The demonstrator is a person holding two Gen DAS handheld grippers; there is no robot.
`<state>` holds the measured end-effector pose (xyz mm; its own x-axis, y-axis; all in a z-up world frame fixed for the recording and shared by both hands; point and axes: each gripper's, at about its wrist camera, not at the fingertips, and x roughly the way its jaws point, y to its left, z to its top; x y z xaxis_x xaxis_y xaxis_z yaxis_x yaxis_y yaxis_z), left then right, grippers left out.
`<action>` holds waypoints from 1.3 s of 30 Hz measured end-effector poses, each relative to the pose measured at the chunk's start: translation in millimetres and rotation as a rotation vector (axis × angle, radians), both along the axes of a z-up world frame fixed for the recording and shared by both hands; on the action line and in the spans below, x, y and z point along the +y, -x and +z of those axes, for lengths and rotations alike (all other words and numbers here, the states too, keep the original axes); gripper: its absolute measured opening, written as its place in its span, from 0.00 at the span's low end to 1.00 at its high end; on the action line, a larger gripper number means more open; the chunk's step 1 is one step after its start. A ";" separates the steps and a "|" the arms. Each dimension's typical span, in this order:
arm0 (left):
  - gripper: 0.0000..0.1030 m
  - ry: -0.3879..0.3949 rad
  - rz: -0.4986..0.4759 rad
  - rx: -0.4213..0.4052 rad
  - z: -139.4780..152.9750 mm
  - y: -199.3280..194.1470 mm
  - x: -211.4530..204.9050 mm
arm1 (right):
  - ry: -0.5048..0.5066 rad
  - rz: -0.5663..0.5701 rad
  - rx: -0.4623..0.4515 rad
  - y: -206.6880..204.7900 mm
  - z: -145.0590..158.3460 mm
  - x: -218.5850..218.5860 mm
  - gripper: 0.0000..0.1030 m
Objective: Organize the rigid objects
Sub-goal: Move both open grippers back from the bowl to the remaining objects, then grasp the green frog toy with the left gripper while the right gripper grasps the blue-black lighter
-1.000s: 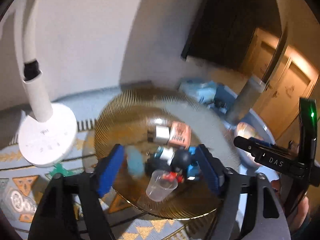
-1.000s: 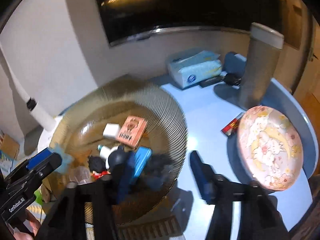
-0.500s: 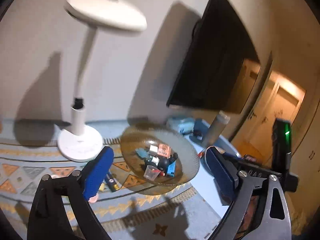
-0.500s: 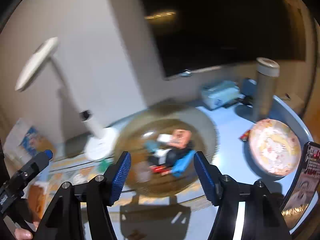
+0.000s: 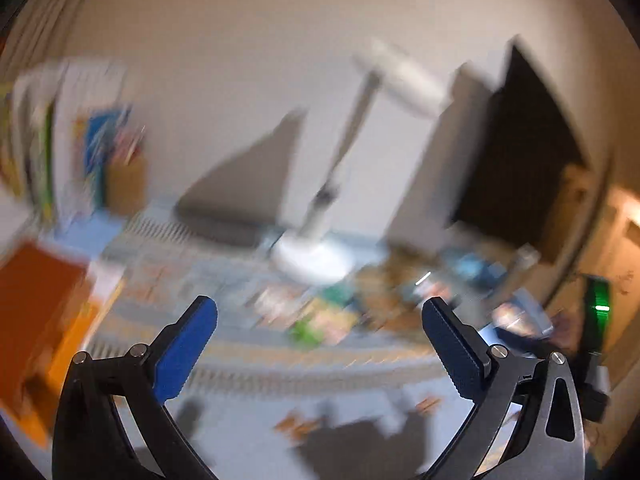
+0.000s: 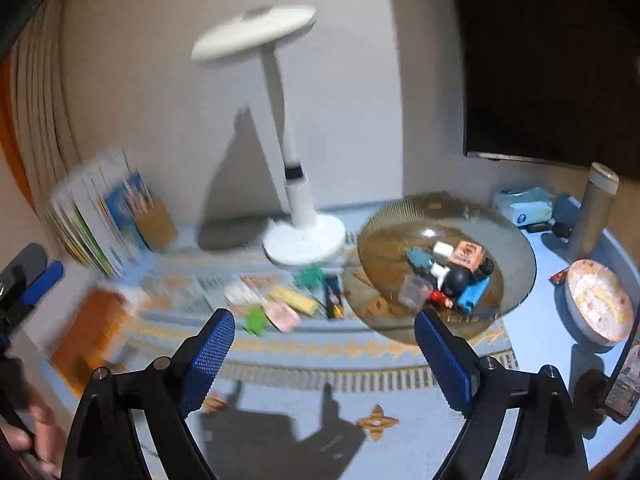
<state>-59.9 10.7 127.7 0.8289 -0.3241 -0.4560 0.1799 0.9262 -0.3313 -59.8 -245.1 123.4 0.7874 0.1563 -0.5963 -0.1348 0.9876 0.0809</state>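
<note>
A brown glass bowl (image 6: 368, 240) sits on the table right of centre, holding several small items: a clear cup (image 6: 410, 290), a pink box (image 6: 466, 255), a white block (image 6: 442, 249), a blue piece (image 6: 472, 294) and a black-headed figure (image 6: 458, 280). Loose items lie left of the bowl: a yellow piece (image 6: 294, 299), a green piece (image 6: 256, 320), a pink piece (image 6: 282, 317). My right gripper (image 6: 324, 354) is open and empty, held back from the table. My left gripper (image 5: 320, 338) is open and empty; its view is badly blurred.
A white desk lamp (image 6: 302, 236) stands behind the loose items. Books and a pencil holder (image 6: 154, 222) stand at the back left. A flowered plate (image 6: 600, 306), a tall flask (image 6: 596, 208) and a tissue pack (image 6: 522, 204) are on the right. A dark screen (image 6: 552, 60) hangs behind.
Both grippers have pulled back and away from the bowl and swung left. More of the table, lamp and books now shows. Both stay open and empty.
</note>
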 end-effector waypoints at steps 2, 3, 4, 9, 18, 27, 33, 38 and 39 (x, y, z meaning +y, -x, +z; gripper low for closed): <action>0.99 0.005 0.031 0.080 -42.4 -10.8 11.6 | 0.042 0.041 0.001 0.8 -34.5 12.4 0.88; 0.99 0.016 0.041 0.101 -53.0 -13.5 15.8 | 0.067 0.055 0.009 -0.3 -49.5 16.4 0.88; 0.99 0.034 0.051 0.117 -62.8 -14.4 21.9 | 0.103 0.062 0.021 -1.6 -63.9 20.4 0.88; 0.99 0.023 0.099 0.128 -85.3 -17.9 27.6 | 0.190 0.042 0.044 -10.0 -93.3 17.8 0.88; 0.99 -0.039 0.066 0.204 -100.6 -20.3 19.8 | 0.106 0.039 0.114 -20.7 -100.1 0.5 0.88; 0.99 -0.151 -0.172 0.257 -86.9 -56.7 -18.7 | 0.077 0.122 0.248 -49.5 -104.3 3.2 0.88; 0.99 -0.238 -0.279 0.292 -88.3 -112.6 -60.6 | 0.003 0.059 0.391 -113.9 -108.5 -3.6 0.56; 0.93 -0.262 -0.349 0.315 -103.5 -139.6 -86.4 | -0.020 0.008 0.345 -143.9 -114.3 1.5 0.49; 0.89 -0.253 -0.364 0.331 -107.5 -143.8 -89.0 | -0.017 0.004 0.341 -148.5 -114.2 3.0 0.49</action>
<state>83.9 -78.3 20.2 0.4834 -0.4093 -0.7738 0.4271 0.8819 -0.1997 88.8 -242.1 9.2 0.5423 0.1715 -0.8225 -0.1012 0.9851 0.1387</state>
